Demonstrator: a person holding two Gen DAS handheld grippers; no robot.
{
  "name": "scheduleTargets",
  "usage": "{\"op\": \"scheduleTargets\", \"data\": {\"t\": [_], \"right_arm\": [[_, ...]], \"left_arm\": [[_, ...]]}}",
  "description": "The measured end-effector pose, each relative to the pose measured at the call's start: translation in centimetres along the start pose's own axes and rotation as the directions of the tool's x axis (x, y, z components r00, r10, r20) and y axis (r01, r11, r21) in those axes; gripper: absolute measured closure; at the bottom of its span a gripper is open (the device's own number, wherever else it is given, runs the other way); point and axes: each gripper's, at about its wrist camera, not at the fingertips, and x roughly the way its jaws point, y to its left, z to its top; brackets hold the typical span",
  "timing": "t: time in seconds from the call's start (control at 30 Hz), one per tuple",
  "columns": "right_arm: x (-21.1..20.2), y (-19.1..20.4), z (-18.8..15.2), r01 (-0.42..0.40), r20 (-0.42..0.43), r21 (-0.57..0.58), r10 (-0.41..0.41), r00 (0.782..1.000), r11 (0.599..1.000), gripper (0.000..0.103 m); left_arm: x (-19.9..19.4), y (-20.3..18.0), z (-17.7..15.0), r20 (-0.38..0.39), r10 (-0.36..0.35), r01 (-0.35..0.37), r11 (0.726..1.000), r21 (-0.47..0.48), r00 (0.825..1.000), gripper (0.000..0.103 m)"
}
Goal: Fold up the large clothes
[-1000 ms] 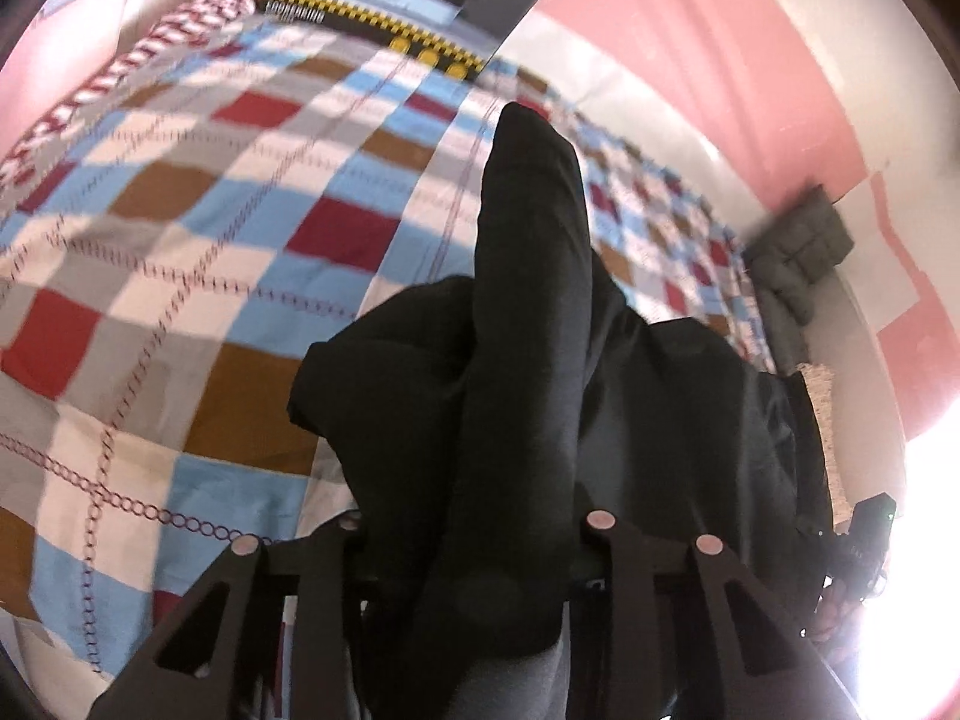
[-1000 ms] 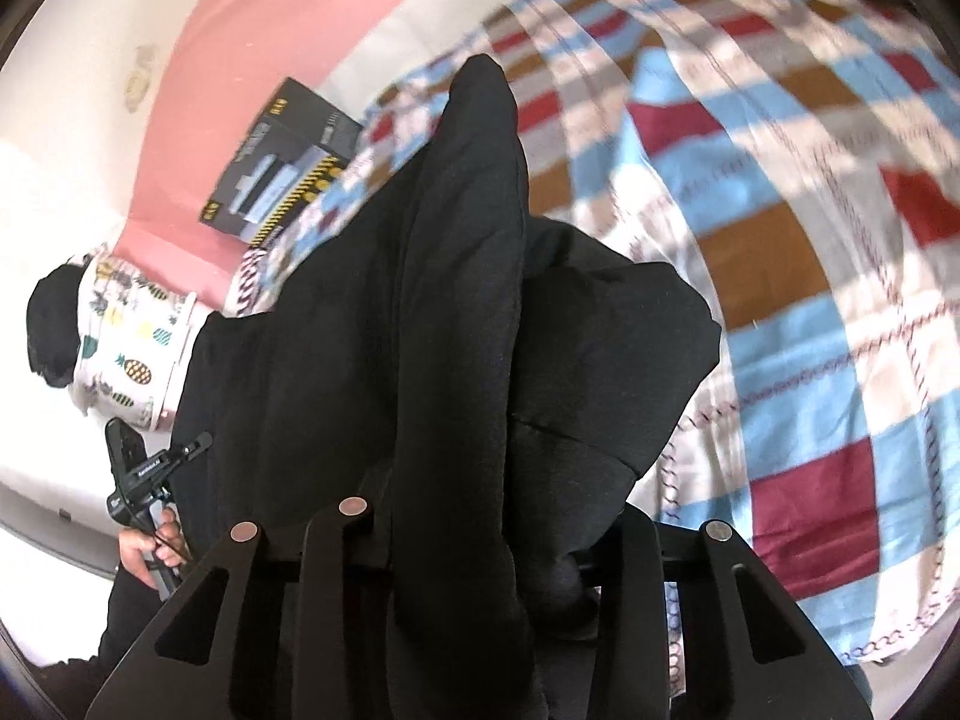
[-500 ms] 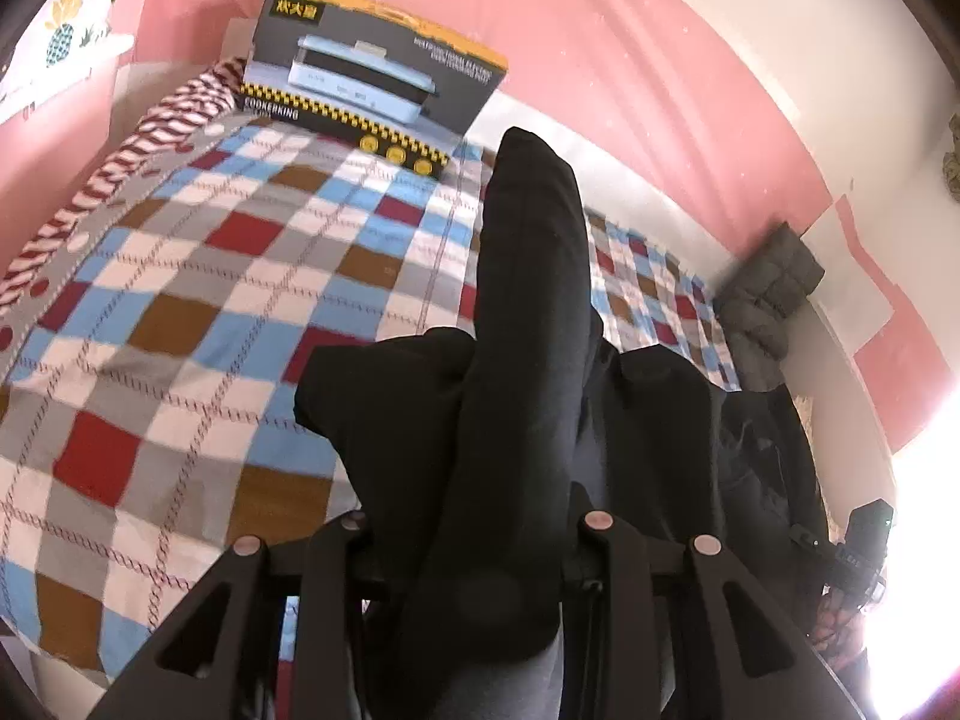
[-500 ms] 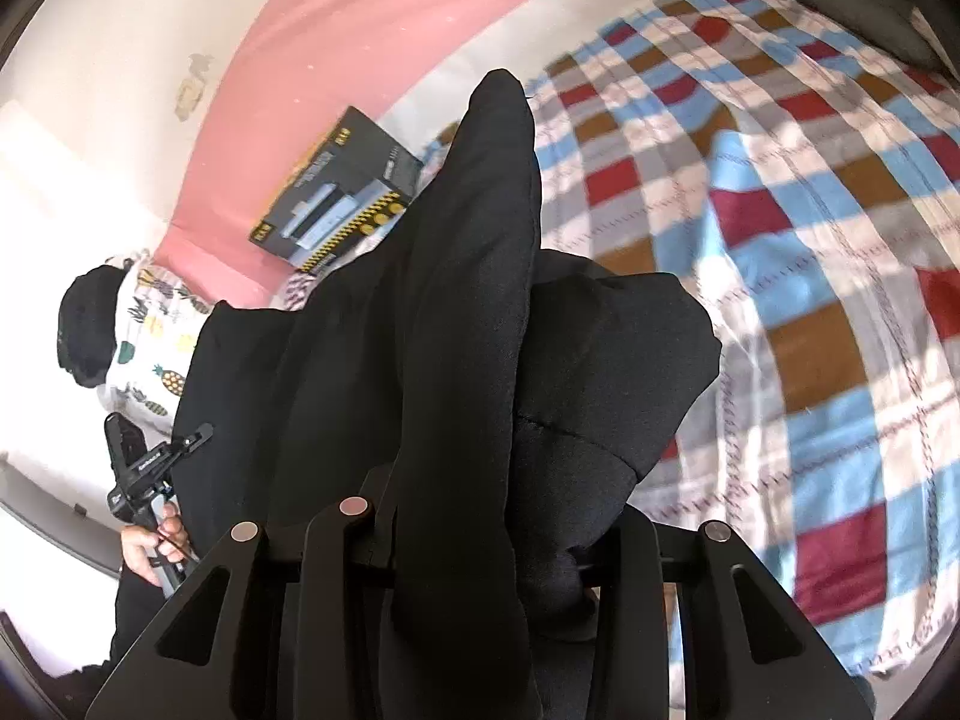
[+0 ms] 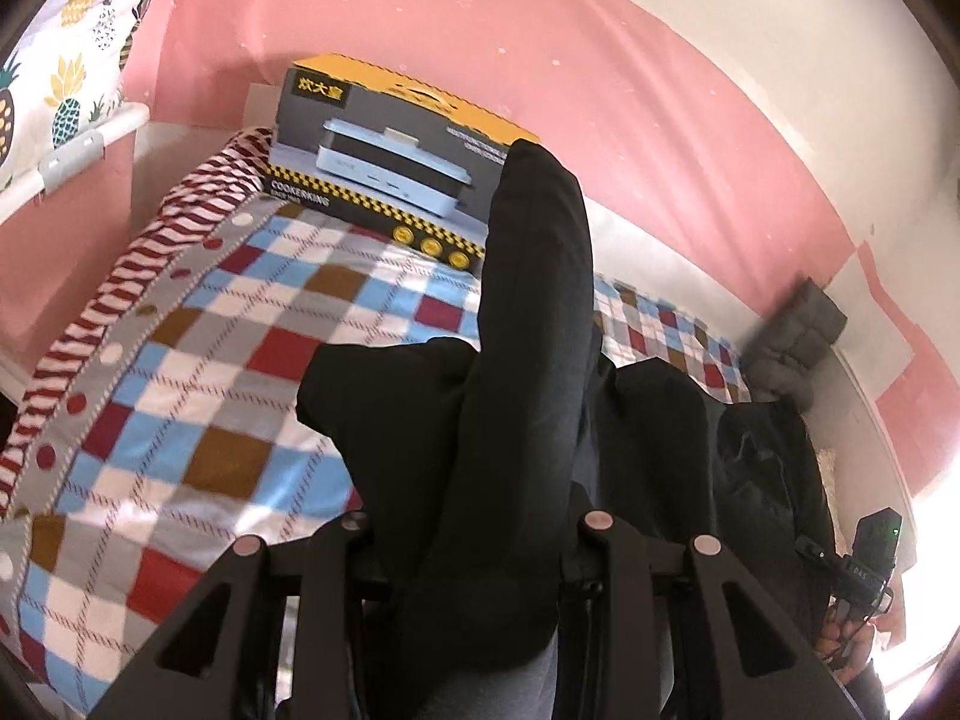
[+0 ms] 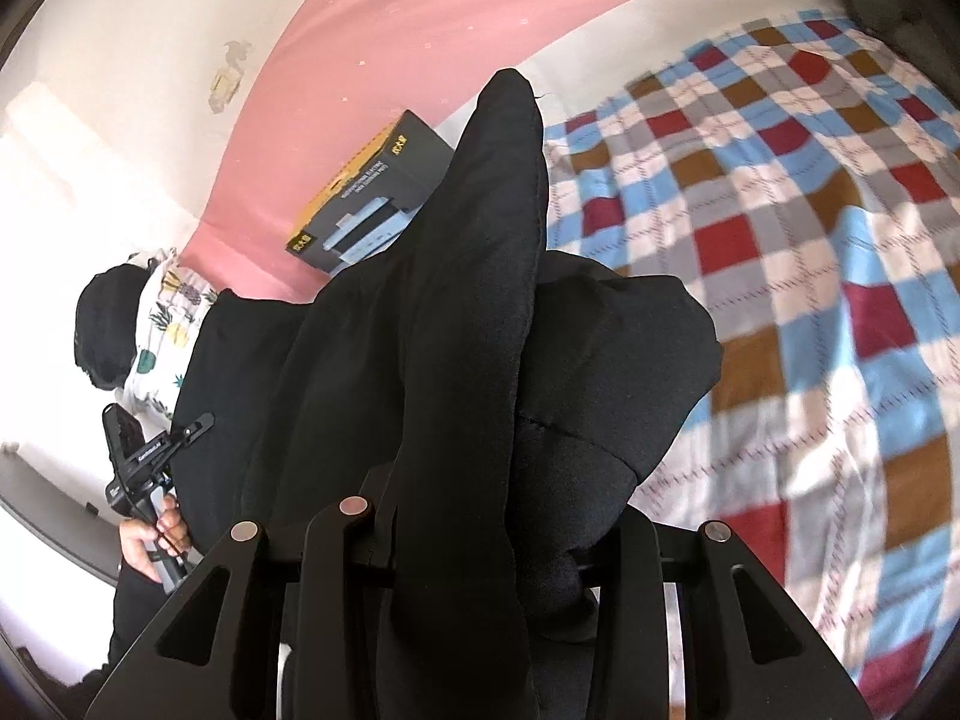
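A large black garment hangs between my two grippers, lifted above the checked bedspread. My left gripper is shut on one end of the garment; cloth bunches over its fingers and hides the tips. My right gripper is shut on the other end of the black garment, its fingertips hidden by folds as well. The cloth sags between them in loose folds. The right gripper also shows at the far right of the left wrist view, and the left gripper at the left of the right wrist view.
A black and yellow appliance box stands at the head of the bed against the pink wall. A grey folded item lies at the bed's far right corner. A pineapple-print cloth is at the left.
Both grippers have risen and tilted up with the garment; the bedspread looks farther away and more wall and the box are in view.
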Motion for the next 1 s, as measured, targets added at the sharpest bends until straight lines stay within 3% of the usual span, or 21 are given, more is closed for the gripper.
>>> {"op": "scheduleTargets", "data": {"t": [0.33, 0.67, 0.73, 0.87, 1.0], "right_arm": [[6.7, -1.2, 2.1, -0.005, -0.026, 0.023, 0.006, 1.0, 1.0, 0.067], [13.7, -7.6, 0.9, 0.069, -0.107, 0.111, -0.057, 0.993, 0.991, 0.064], [14.3, -9.4, 0.3, 0.066, -0.126, 0.16, -0.046, 0.991, 0.985, 0.057], [14.9, -11.7, -0.9, 0.052, -0.15, 0.221, -0.018, 0.989, 0.974, 0.038], [13.7, -10.8, -0.4, 0.112, -0.161, 0.199, -0.08, 0.984, 0.974, 0.035]], "left_arm": [[6.1, 3.8, 3.4, -0.018, 0.036, -0.036, 0.999, 0.0, 0.999, 0.07], [15.6, 9.5, 0.3, -0.1, 0.1, -0.105, 0.994, -0.043, 0.99, 0.068], [16.8, 11.7, -0.8, -0.121, 0.098, -0.11, 0.989, -0.097, 0.988, 0.064], [18.4, 14.1, -2.8, -0.151, 0.097, -0.115, 0.986, -0.12, 0.984, 0.042], [17.7, 14.7, -2.9, -0.147, 0.071, -0.097, 0.979, -0.18, 0.987, 0.039]]}}
